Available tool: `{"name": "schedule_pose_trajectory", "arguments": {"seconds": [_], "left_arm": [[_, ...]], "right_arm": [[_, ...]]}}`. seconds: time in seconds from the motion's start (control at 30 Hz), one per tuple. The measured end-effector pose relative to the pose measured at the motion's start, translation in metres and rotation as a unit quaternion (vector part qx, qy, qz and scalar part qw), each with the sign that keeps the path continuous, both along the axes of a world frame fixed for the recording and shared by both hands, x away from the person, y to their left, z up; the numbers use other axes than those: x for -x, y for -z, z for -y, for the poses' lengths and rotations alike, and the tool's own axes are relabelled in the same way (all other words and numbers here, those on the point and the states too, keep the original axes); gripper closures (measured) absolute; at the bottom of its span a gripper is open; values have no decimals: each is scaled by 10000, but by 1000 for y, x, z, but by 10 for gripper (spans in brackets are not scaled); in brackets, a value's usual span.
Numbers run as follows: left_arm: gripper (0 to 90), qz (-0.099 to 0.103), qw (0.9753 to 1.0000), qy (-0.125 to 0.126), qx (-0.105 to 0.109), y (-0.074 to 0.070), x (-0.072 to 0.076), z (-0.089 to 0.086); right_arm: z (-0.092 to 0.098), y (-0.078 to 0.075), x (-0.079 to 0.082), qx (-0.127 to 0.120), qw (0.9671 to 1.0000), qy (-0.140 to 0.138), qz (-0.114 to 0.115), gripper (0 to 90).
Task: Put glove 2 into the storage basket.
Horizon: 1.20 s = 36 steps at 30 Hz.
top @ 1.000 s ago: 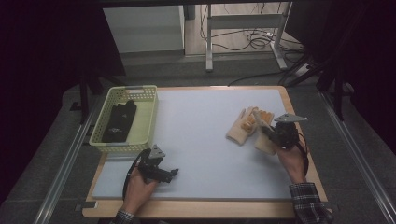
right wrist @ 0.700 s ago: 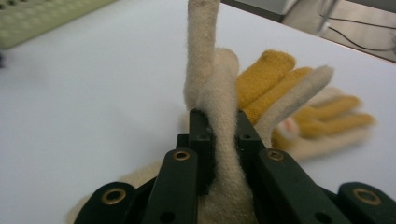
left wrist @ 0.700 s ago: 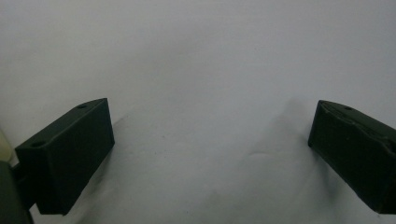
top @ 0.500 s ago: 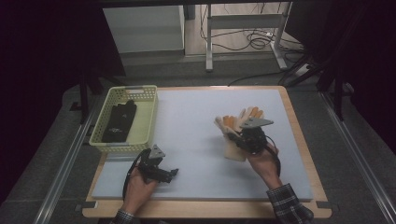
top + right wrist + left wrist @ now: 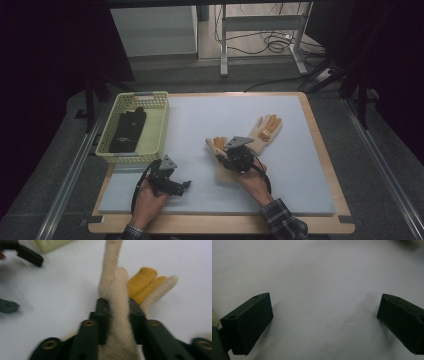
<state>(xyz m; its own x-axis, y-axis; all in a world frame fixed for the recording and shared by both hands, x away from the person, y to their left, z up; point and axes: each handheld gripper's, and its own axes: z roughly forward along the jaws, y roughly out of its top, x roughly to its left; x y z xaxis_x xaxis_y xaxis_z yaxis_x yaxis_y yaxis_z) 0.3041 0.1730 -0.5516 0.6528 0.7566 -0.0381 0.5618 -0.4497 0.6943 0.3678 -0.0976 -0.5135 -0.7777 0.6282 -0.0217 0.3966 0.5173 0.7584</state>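
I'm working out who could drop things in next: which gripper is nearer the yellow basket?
Left. The left gripper sits just below the basket's near right corner; the right gripper, shut on a glove, is farther right at mid-table.

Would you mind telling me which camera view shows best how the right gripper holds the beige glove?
The right gripper view: the right gripper pinches a fold of the beige glove between both jaws. The high view shows that glove mostly covered by the gripper. The left gripper view shows bare mat.

Beige glove (image 5: 117,315), yellow-tipped; pinched, lifted.
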Motion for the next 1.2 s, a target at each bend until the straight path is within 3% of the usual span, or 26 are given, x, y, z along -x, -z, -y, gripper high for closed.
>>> {"name": "schedule_pose_trajectory", "arguments": {"seconds": [0.07, 0.17, 0.37, 0.5, 0.63, 0.7, 0.9, 1.2], "left_arm": [[4, -3, 10000, -3, 2, 0, 0, 0], [4, -2, 10000, -2, 2, 0, 0, 0], [4, 5, 10000, -11, 9, 0, 0, 0], [4, -7, 10000, -6, 5, 0, 0, 0], [4, -6, 10000, -6, 6, 0, 0, 0], [4, -7, 10000, -3, 5, 0, 0, 0], [4, -4, 10000, -5, 7, 0, 0, 0], [4, -3, 10000, -4, 7, 0, 0, 0]], "right_arm": [[-2, 7, 0, 75, 9999, 29, -64, 520], [-1, 2, 1, -73, 9999, -31, -87, 414], [14, -24, 7, -208, 9997, -81, -27, 400], [32, -25, 12, -74, 9999, -128, -80, 551], [52, -14, 19, -60, 9997, -122, -184, 778], [60, -8, 23, -51, 9995, -171, -265, 840], [67, 7, 37, 19, 9986, -345, -408, 867], [50, 15, 48, -51, 9968, -614, -506, 863]]}}
